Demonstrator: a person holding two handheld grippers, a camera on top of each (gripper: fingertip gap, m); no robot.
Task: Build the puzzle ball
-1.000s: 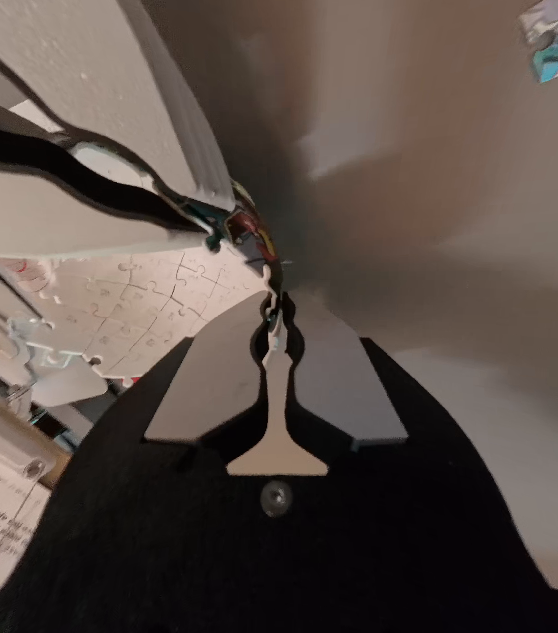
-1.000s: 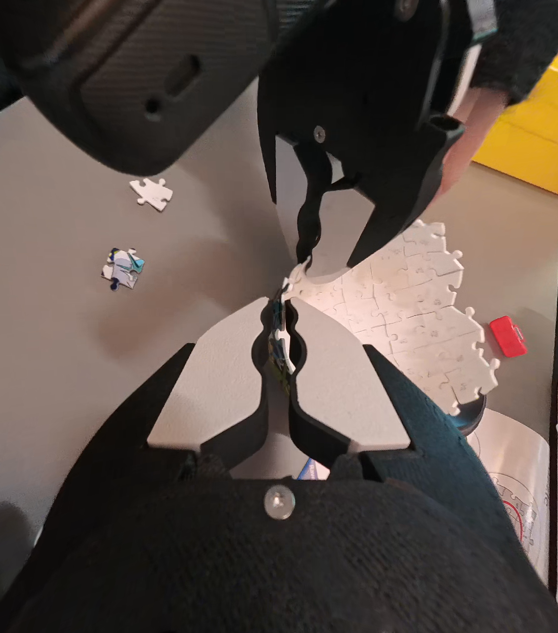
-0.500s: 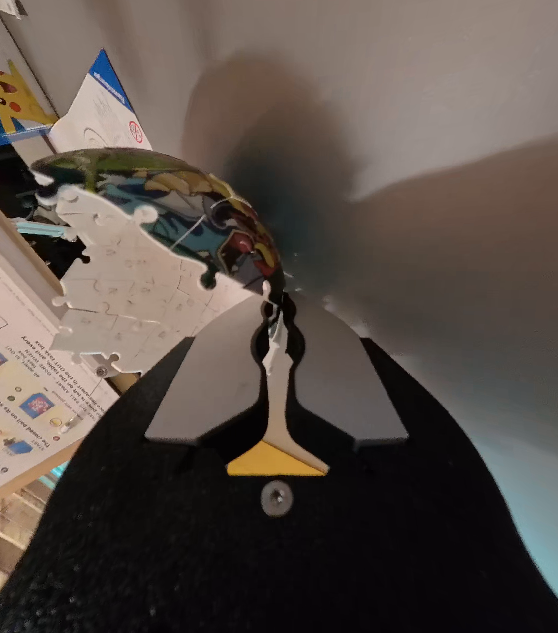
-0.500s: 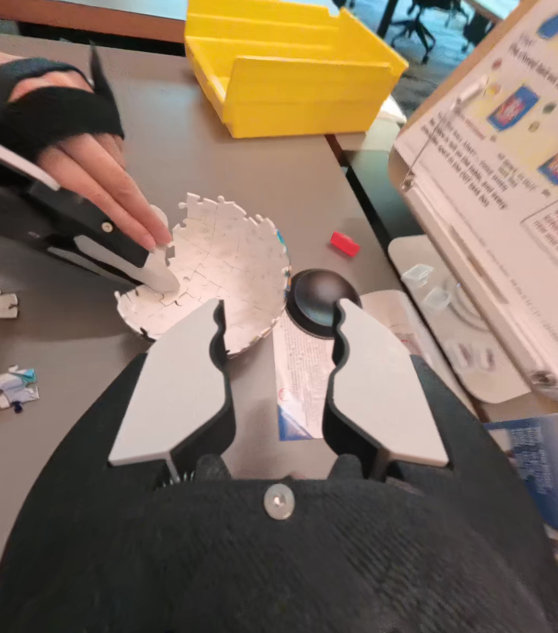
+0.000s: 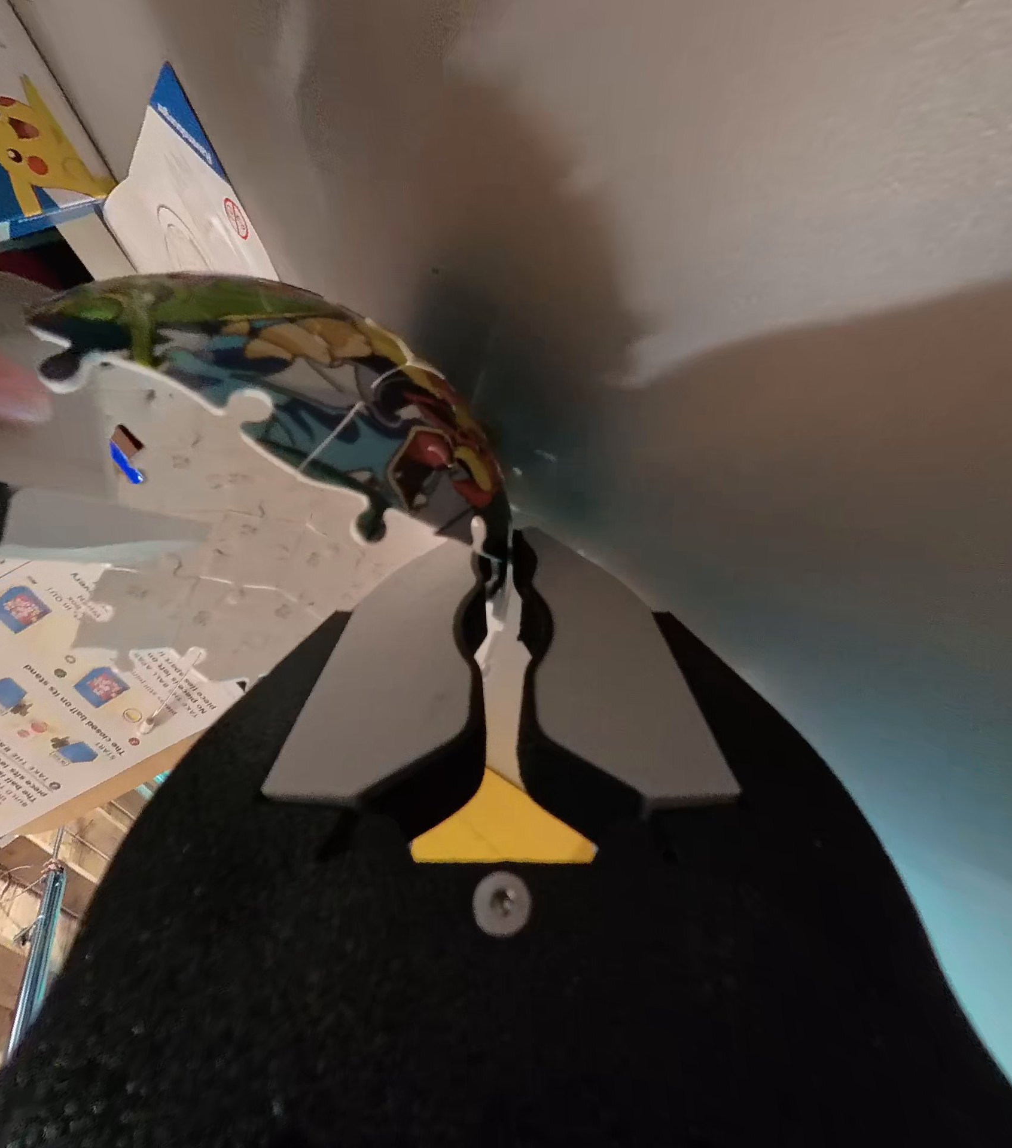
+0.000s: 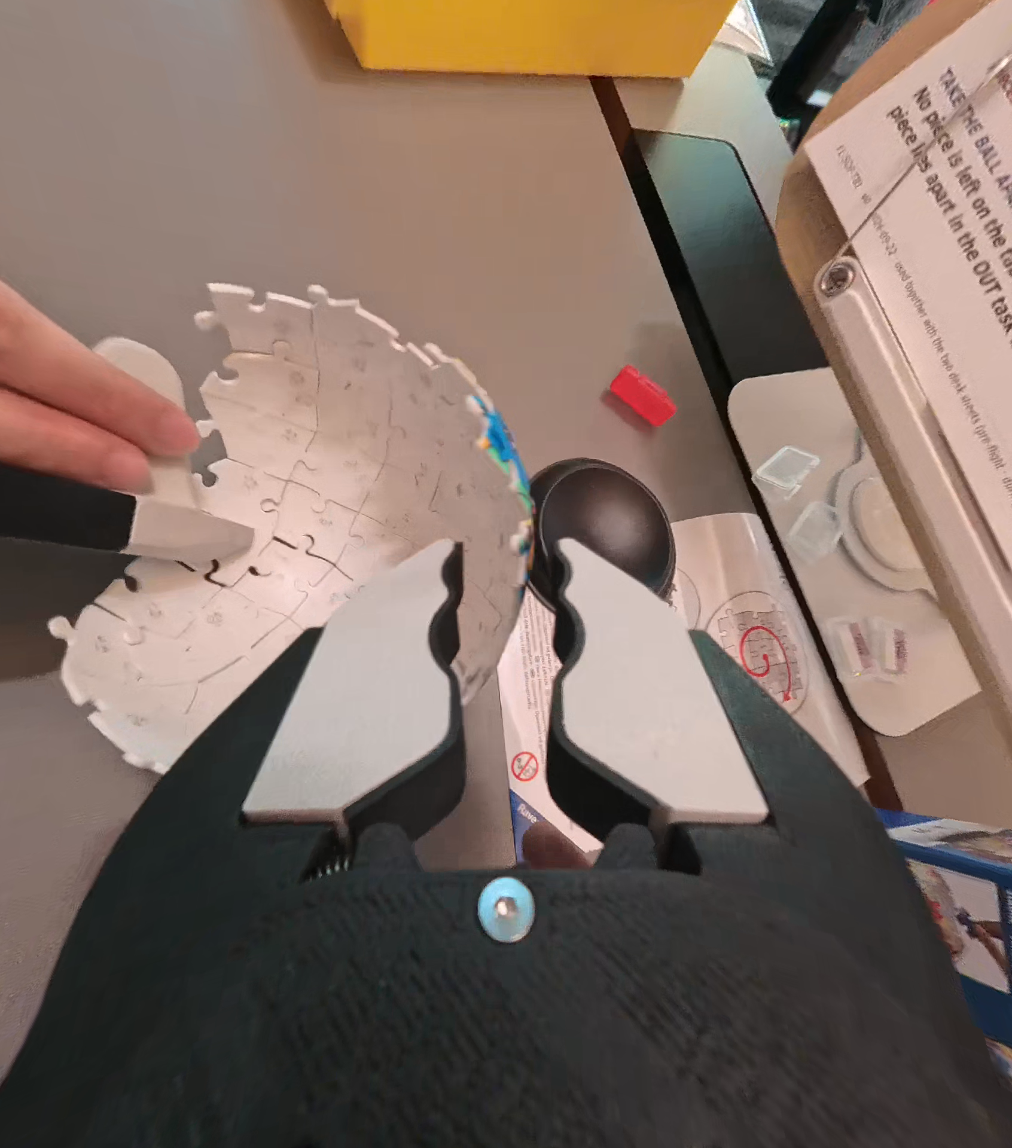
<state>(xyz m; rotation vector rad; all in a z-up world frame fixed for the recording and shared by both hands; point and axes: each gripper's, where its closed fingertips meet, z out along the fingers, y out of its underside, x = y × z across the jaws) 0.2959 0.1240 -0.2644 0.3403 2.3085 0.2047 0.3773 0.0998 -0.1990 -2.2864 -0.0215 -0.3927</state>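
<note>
The half-built puzzle ball (image 6: 329,497), a curved bowl of joined pieces with white inside and colourful printed outside, sits tilted at centre left of the frame.

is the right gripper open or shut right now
Open. In the right wrist view the right gripper has its jaws spread on either side of the puzzle shell's rim, with a gap.

Puzzle shell (image 6: 329,497) white inside, multicoloured outside; red block (image 6: 642,395); yellow bin (image 6: 528,31)
</note>
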